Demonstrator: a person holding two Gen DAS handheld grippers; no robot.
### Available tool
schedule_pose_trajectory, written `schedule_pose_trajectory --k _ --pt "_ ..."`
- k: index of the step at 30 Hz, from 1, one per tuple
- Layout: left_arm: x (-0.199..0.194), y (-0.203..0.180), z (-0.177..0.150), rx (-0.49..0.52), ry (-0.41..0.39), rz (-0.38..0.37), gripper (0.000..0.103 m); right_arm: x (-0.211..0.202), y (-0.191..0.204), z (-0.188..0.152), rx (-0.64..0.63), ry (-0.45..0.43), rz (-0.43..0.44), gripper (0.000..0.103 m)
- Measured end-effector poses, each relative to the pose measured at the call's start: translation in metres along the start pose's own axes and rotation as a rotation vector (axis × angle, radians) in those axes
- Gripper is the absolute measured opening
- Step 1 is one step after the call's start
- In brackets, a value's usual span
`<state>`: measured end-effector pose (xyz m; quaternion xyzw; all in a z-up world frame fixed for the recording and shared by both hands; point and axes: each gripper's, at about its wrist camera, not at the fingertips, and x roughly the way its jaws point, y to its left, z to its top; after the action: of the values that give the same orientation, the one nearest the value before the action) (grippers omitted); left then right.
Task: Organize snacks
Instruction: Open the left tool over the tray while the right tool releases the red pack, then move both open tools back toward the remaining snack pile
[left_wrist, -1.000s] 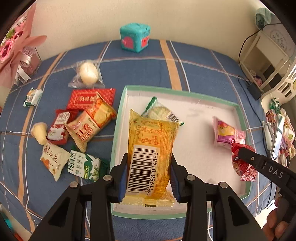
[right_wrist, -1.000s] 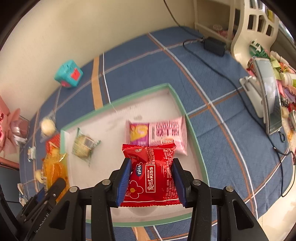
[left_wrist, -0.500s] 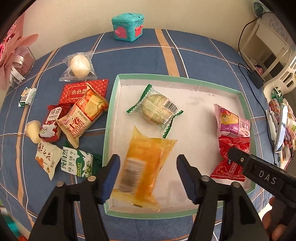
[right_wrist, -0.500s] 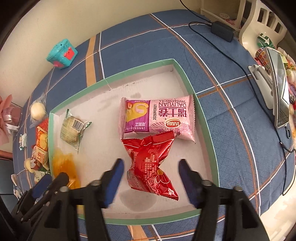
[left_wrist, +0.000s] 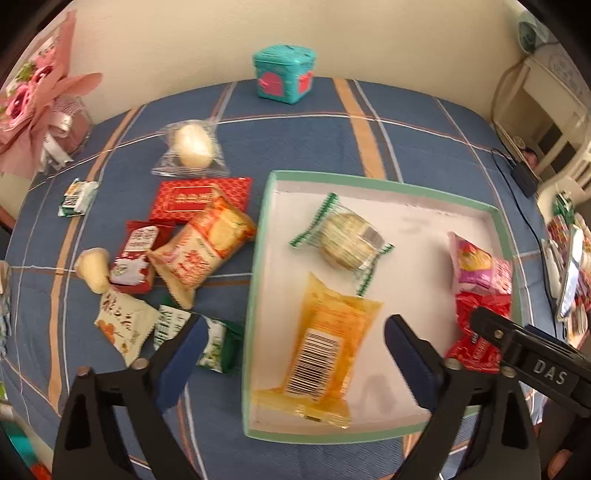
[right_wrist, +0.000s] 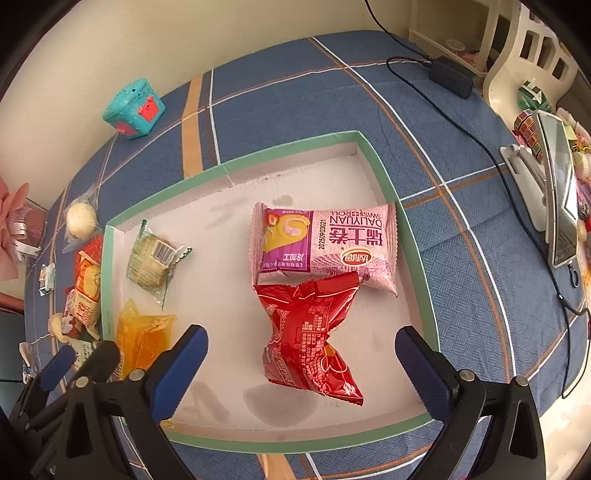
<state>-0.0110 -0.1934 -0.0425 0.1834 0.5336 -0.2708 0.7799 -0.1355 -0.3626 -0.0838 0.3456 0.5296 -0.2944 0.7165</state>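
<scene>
Blue plaid desk (right_wrist: 461, 258): green-rimmed tray (right_wrist: 413, 243) holding orange packet (left_wrist: 327, 347), red packet (right_wrist: 310, 332), pink roll (right_wrist: 325, 243), round biscuit (left_wrist: 349, 242). Left gripper (left_wrist: 291, 354), right gripper (right_wrist: 301, 354): jaws spread, holding nothing.

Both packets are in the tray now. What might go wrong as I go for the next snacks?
1. The loose snacks beside the tray overlap; closing on the orange biscuit packet might drag the small red packet along.
2. The open left gripper hangs above the tray's left wall and could snag it.
3. The red packet leans on the pink roll packet; a nudge may shift both.
</scene>
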Motion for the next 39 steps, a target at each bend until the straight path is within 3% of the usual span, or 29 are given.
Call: schedule_pose_trajectory --k 6,12,23,39 --pt "-0.011 0.037 0.007 -0.108 -0.075 0.111 0.098 -0.004 0.001 0.002 -0.015 -0.019 -0.005 0.103" --pt "-0.015 0.072 0.008 -0.208 -0.088 0.15 0.098 -0.01 0.006 -0.001 -0.039 -0.047 -0.008 0.103" --pt "-0.006 0.106 0.006 -0.267 -0.039 0.128 0.098 -0.011 0.028 -0.006 -0.084 -0.047 -0.013 0.103" --pt "-0.016 0.175 -0.002 -0.392 -0.047 0.132 0.098 -0.026 0.113 -0.029 -0.271 -0.098 0.051 0.103"
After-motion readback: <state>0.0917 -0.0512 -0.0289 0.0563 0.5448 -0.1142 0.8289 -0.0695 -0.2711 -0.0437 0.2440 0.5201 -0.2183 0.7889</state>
